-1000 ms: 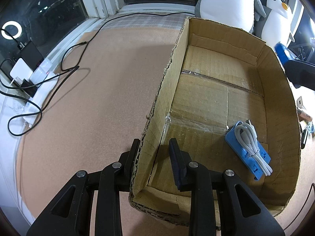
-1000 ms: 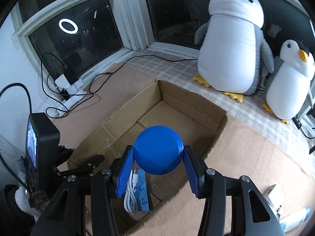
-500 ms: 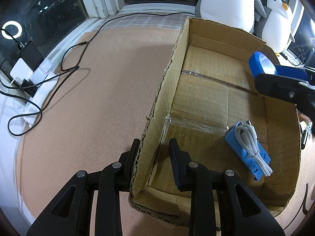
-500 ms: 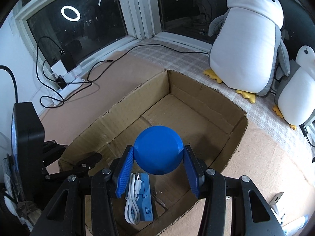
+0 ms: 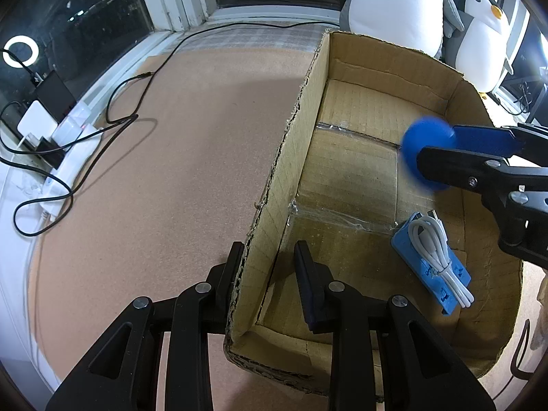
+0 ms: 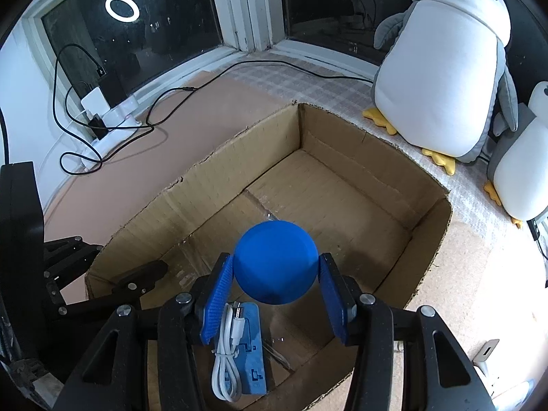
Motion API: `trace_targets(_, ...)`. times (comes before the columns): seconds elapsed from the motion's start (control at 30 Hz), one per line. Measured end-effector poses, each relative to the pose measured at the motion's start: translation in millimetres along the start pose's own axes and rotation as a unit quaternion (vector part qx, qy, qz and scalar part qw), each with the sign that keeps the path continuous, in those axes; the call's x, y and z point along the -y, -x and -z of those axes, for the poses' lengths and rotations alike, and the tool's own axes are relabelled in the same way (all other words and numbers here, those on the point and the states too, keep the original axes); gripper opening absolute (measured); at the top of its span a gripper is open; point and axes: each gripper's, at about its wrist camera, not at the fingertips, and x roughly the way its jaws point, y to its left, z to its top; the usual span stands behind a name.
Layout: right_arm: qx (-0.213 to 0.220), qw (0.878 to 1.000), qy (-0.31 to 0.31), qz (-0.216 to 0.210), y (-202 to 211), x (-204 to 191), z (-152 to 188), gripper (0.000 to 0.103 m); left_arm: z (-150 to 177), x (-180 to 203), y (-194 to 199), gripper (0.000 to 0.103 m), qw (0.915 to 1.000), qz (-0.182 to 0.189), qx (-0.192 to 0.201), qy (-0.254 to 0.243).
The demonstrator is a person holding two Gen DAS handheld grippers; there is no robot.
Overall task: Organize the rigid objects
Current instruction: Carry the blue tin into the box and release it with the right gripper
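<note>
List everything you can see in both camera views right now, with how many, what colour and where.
cardboard box: 1, brown, centre of mat
blue ball: 1, held above box floor
blue holder with white cable: 1 each, inside box, near corner
plush penguins: 2, white and grey, behind box
power strip with chargers: white and black, by window
black cables: several, on mat
left claw: black, straddling box wall
right claw: blue pads, gripping ball

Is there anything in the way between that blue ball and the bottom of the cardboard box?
Nothing visible blocks it. The right gripper holds the blue ball inside the cardboard box, over bare cardboard floor. The blue holder with the white cable lies nearer the corner, off to the side. The left gripper straddles the box's wall, away from the ball.
</note>
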Motion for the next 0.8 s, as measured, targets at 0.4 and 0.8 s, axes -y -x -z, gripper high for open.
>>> trace_targets(0.4,0.014,1.0,-0.012,-0.005,8,2,-2,0.062,-1,0,0,0.028,1.0,0.0,0.0,0.0)
trace_targets(0.8,0.061,0.997,-0.038,-0.031,69,34,25,0.062,-1,0,0,0.028,1.0,0.0,0.0,0.0)
